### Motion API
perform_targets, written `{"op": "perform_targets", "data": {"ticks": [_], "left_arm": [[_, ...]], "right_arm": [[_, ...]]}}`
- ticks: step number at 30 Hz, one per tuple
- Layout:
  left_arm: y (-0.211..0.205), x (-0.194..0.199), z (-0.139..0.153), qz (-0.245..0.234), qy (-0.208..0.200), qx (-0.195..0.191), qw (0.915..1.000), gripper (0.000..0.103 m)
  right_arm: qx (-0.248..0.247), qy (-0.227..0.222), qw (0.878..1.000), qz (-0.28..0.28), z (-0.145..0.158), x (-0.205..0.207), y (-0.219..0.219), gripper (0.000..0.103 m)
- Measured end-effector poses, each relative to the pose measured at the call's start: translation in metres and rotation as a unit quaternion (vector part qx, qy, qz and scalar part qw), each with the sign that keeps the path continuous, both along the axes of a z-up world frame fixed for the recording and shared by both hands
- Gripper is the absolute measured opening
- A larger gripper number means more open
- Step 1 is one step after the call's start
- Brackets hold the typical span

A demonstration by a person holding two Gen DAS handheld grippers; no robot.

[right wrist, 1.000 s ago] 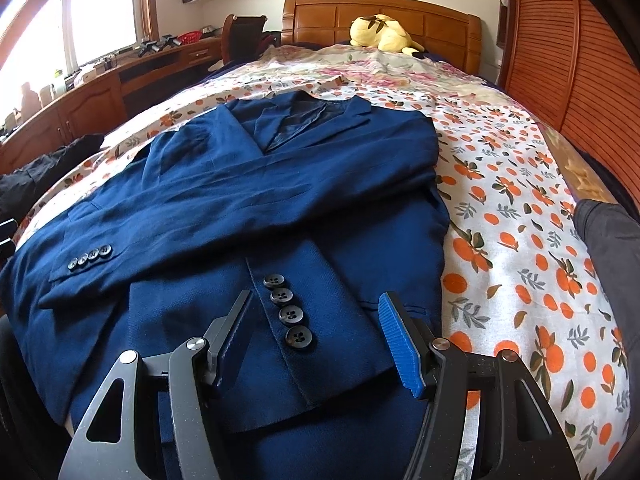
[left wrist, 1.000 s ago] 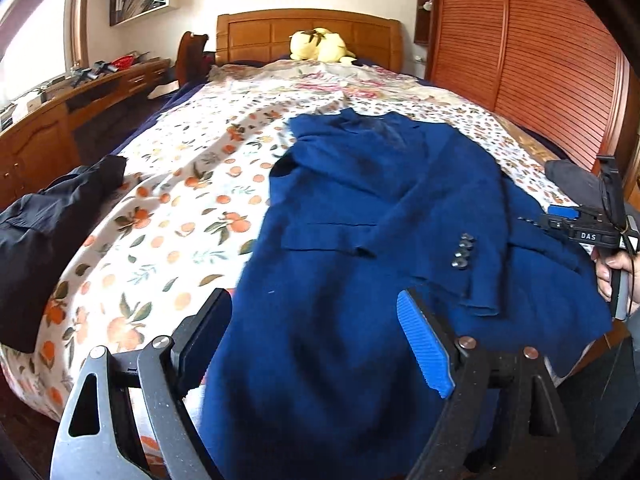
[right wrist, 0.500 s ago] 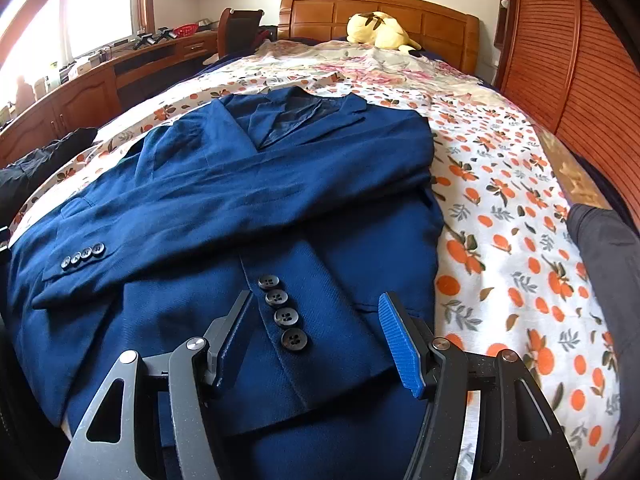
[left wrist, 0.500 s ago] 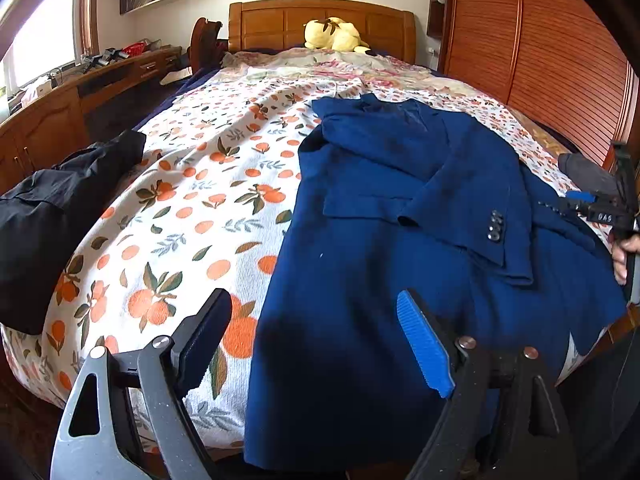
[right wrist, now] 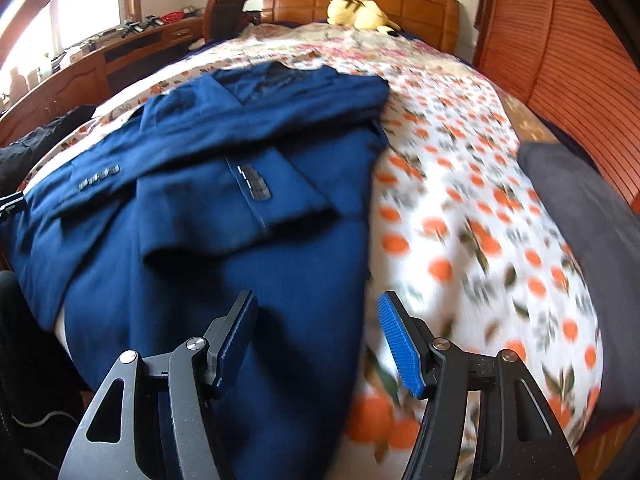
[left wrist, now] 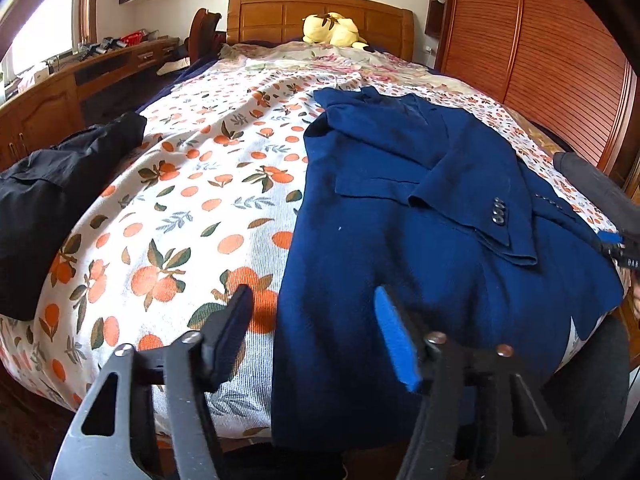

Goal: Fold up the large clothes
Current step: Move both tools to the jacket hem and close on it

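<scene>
woolly blue blazer [left wrist: 400,240] on ribbed bedspread [left wrist: 192,208]; left tool [left wrist: 316,332] narrowing, empty; right tool [right wrist: 318,340] wide.

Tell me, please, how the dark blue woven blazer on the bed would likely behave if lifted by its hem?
The dark blue woven blazer is probably floppy: it drapes over the bed's edge. Its folded sleeves lie loose on top and would likely slide. Thick cloth suggests some weight.

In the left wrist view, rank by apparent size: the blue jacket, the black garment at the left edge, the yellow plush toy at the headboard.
1. Blue jacket, largest.
2. Black garment, partly cut off by the frame.
3. Yellow plush toy, smallest, though it lies farthest from the camera, so its true size is unsure.
</scene>
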State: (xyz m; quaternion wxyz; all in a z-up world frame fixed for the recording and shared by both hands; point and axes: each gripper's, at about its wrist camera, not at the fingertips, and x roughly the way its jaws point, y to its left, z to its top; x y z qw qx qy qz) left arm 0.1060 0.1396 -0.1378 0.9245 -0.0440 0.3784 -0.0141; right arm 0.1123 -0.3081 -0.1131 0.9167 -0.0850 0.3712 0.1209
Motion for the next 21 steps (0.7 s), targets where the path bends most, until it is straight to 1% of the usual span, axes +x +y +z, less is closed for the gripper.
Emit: {"op": "perform_targets", "data": {"ticks": [5, 9, 11, 13, 15, 17, 21], "left_arm": [[0.001, -0.003, -0.003, -0.004, 0.005, -0.003, 1.0, 0.059], [0.0, -0.01, -0.004, -0.007, 0.007, -0.003, 0.9999, 0.059], [-0.001, -0.013, -0.005, -0.008, 0.007, -0.01, 0.9999, 0.059], [-0.002, -0.019, -0.006, -0.011, 0.006, -0.026, 0.9996, 0.058], [-0.004, -0.022, -0.006, -0.012, 0.005, -0.027, 0.9996, 0.054], [-0.005, -0.024, -0.006, -0.012, 0.005, -0.026, 0.9996, 0.051], [-0.005, -0.026, -0.009, -0.013, 0.008, -0.028, 0.9995, 0.05]], "right_arm": [[0.019, 0.006, 1.0, -0.009, 0.001, -0.012, -0.008, 0.065], [0.01, 0.007, 1.0, -0.001, 0.0, -0.013, -0.001, 0.065], [0.005, 0.008, 1.0, 0.004, -0.002, -0.012, 0.003, 0.065], [0.005, 0.01, 1.0, 0.008, -0.002, -0.012, 0.004, 0.065], [0.014, 0.014, 1.0, 0.011, -0.002, -0.011, 0.003, 0.065], [0.017, 0.016, 1.0, 0.015, -0.003, -0.013, 0.003, 0.065], [0.021, 0.017, 0.999, 0.026, -0.004, -0.021, 0.004, 0.064]]}}
